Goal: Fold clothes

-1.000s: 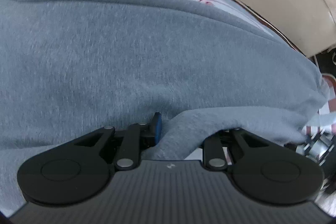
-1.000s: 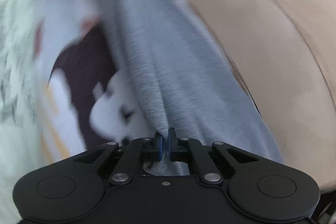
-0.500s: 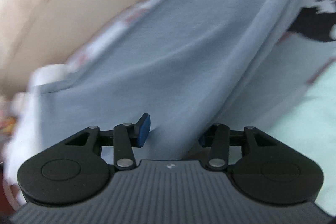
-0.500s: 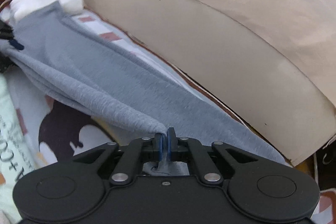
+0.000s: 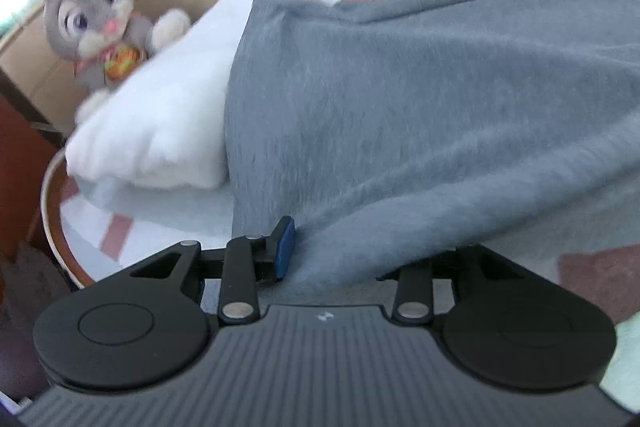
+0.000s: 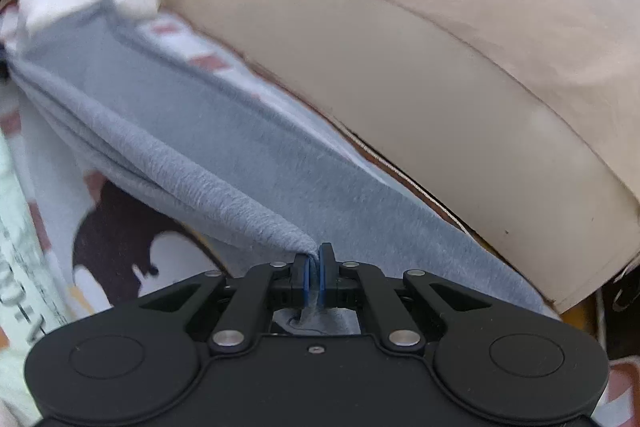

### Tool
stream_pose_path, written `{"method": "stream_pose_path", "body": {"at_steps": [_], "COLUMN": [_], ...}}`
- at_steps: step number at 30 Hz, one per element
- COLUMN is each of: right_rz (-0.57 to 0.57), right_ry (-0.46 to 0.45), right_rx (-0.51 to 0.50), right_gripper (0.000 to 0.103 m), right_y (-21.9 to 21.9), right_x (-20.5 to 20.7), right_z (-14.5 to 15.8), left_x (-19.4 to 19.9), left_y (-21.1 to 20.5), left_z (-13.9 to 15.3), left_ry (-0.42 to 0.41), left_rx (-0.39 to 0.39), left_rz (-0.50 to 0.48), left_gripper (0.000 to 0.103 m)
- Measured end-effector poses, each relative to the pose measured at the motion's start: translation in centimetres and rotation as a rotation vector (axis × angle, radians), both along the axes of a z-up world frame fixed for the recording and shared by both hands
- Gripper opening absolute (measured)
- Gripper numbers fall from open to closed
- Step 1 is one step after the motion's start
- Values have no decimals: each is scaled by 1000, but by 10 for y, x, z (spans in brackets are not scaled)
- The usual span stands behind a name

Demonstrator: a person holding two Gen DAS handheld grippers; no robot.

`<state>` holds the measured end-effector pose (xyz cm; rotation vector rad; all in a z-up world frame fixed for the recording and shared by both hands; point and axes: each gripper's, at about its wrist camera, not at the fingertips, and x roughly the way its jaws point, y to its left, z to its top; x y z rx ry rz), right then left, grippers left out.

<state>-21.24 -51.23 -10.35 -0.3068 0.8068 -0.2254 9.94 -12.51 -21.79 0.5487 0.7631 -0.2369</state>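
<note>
1. The right gripper [image 6: 315, 277] has its two blue pads pressed together on a pinched corner of the grey garment [image 6: 224, 163], with a thin sliver of cloth and a thread showing behind the pads
2. From that pinch the grey garment runs forward and to the left of the right gripper as a taut, ridged band lifted off the bedding
3. Under the band, left of the right gripper, lies a printed blanket [image 6: 120, 251] with a dark brown and white cartoon figure
4. To the right of the right gripper and ahead of it rises a beige padded headboard [image 6: 400, 67]
5. The left gripper [image 5: 352, 255] stands with its fingers wide apart; a thick fold of the grey garment [image 5: 400, 115] fills the gap and covers the right finger, so only the left blue pad [image 5: 285, 249] shows, touching the cloth
6. I cannot tell whether the left gripper actually clamps the fabric
7. Ahead and to the left of the left gripper, a white pillow [image 5: 160, 123] lies partly beneath the garment's edge
8. A grey plush bunny [image 5: 92, 15] with pink ears sits beyond the pillow, far left, against the headboard
</note>
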Motion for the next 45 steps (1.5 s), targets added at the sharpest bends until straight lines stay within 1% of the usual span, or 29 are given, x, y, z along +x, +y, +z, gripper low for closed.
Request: {"method": "stream_pose_path", "body": {"at_steps": [1, 3, 5, 6, 9, 10, 12, 13, 15, 17, 18, 20, 21, 24, 25, 27, 29, 31, 32, 35, 36, 37, 39, 41, 42, 43, 44, 45], "right_rz": [4, 4, 12, 22, 53, 63, 72, 71, 86, 121, 140, 176, 190, 199, 179, 129, 48, -34, -61, -151, -183, -216, -293, -373, -414, -442, -472, -495], "right_ry": [17, 25, 21, 22, -3, -14, -25, -24, -5, 34, 60, 104, 121, 151, 155, 137, 79, 17, -4, -42, -50, -52, -55, -32, -16, 10, 31, 57], "right_rx": [-12, -19, -5, 1, 34, 38, 50, 59, 81, 82, 76, 63, 59, 58, 53, 55, 115, 180, 195, 236, 249, 264, 317, 389, 422, 446, 444, 434], "right_gripper": [3, 3, 3, 3, 3, 3, 3, 3, 3, 3, 3, 2, 2, 2, 2, 2, 2, 2, 2, 2, 2, 2, 2, 2, 2, 4, 6, 11], "right_y": [3, 4, 6, 7, 11, 10, 7, 4, 1, 1, 3, 8, 10, 8, 3, -8, -25, -41, -47, -66, -73, -81, -98, -120, -130, -135, -136, -137], "right_x": [3, 8, 2, -3, -26, -34, -49, -56, -67, -74, -75, -76, -76, -74, -70, -57, -41, -21, -10, 25, 37, 49, 72, 93, 103, 114, 119, 126], "right_z": [-4, -6, 0, 5, 26, 32, 39, 40, 37, 30, 27, 25, 26, 32, 31, 26, 25, 29, 32, 36, 37, 36, 28, 11, 1, -11, -22, -32], "left_x": [-1, 0, -2, -4, -23, -32, -51, -57, -66, -76, -79, -89, -95, -114, -116, -108, -92, -74, -65, -36, -22, -6, 28, 61, 77, 89, 98, 103], "left_y": [2, 2, 5, 7, 16, 18, 20, 22, 22, 24, 26, 32, 32, 27, 24, 22, 25, 23, 22, 6, 0, -6, -18, -30, -36, -40, -42, -43], "left_z": [-1, 0, 13, 21, 60, 71, 92, 98, 97, 87, 80, 72, 69, 62, 60, 58, 64, 76, 82, 99, 103, 103, 94, 72, 60, 48, 35, 29], "left_ry": [-9, -13, -41, -59, -156, -172, -185, -167, -136, -135, -117, -73, -70, -87, -83, -70, -45, -51, -58, -113, -115, -100, -39, 32, 68, 98, 123, 126], "left_rx": [-10, 7, -27, -50, -92, -94, -89, -89, -68, -41, -35, -67, -55, 28, 38, 14, -64, -108, -126, -109, -105, -108, -100, -53, -25, -8, 3, 5], "left_rz": [-14, -25, -2, 12, 30, 26, 7, 11, 20, 25, 32, 51, 43, -6, -15, -3, 47, 60, 62, 30, 20, 13, 6, -11, -21, -18, -8, 10], "left_gripper": [35, 13, 9, 8, 8, 8, 8, 8, 8, 8, 8, 8, 8, 8, 8, 8, 9, 9, 9, 10, 10, 10, 12, 13, 19, 22, 23, 28]}}
